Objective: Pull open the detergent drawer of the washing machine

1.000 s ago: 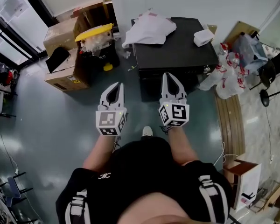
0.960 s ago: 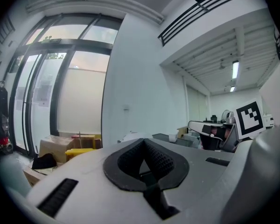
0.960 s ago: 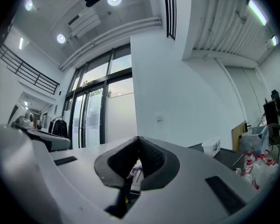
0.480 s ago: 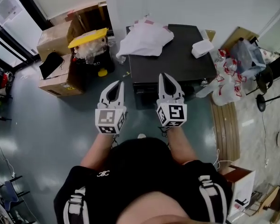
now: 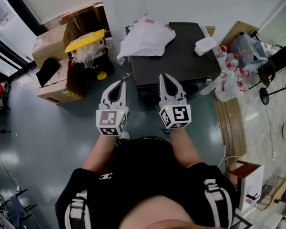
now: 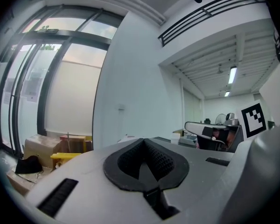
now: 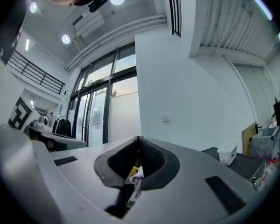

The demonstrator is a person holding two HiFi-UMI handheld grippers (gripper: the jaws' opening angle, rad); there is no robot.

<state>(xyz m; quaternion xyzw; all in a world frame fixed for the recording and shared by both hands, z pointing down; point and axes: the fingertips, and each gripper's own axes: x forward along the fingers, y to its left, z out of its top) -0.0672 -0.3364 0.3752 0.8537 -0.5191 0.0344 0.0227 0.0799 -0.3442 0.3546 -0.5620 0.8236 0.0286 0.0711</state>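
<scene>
In the head view the washing machine [image 5: 181, 56] shows its black top, seen from above, against the white wall. A white cloth [image 5: 145, 37] and a small white box [image 5: 205, 45] lie on that top. The machine's front face and the detergent drawer are hidden from this angle. My left gripper [image 5: 120, 82] is shut and empty, its tips near the machine's front left corner. My right gripper [image 5: 164, 76] is also shut and empty, with its tips over the machine's front edge. The left gripper [image 6: 143, 141] and the right gripper [image 7: 139, 138] both point level at the wall.
Cardboard boxes [image 5: 50, 39] and a bin with a yellow lid [image 5: 86, 41] stand left of the machine. Plastic bags [image 5: 229, 80] and a wooden board [image 5: 233, 123] lie to its right, with an open carton [image 5: 248, 180] nearer me. Grey floor lies at the left.
I have stepped closer to the machine, so both grippers have come forward from the floor in front of it to its front edge. Both stay shut.
</scene>
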